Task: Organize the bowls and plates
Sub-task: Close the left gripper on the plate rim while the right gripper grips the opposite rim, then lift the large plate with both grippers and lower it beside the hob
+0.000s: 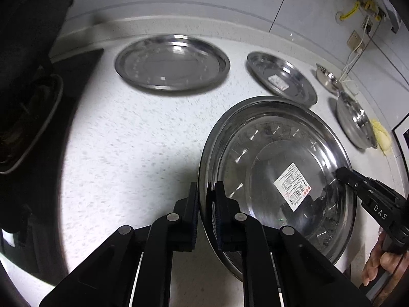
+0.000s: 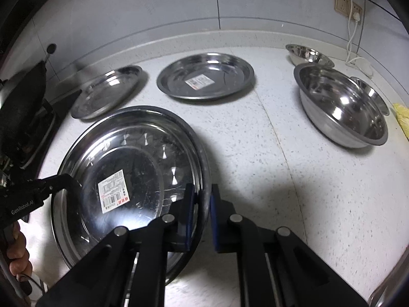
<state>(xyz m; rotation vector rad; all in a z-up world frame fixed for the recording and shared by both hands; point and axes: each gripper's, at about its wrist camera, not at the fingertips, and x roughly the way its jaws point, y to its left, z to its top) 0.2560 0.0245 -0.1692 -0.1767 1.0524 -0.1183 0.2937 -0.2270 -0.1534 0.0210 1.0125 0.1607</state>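
1. Left hand-held gripper [image 1: 206, 192]: pads pinch the near rim of the labelled steel plate [image 1: 271, 158].
2. Right hand-held gripper [image 2: 202, 194]: pads pinch the same plate's opposite rim.
3. Plate: tilted above the speckled bench [image 1: 143, 133].
4. Beyond: two plates [image 2: 204, 75], [image 2: 107, 90] and a large bowl [image 2: 342, 105] resting on the bench.
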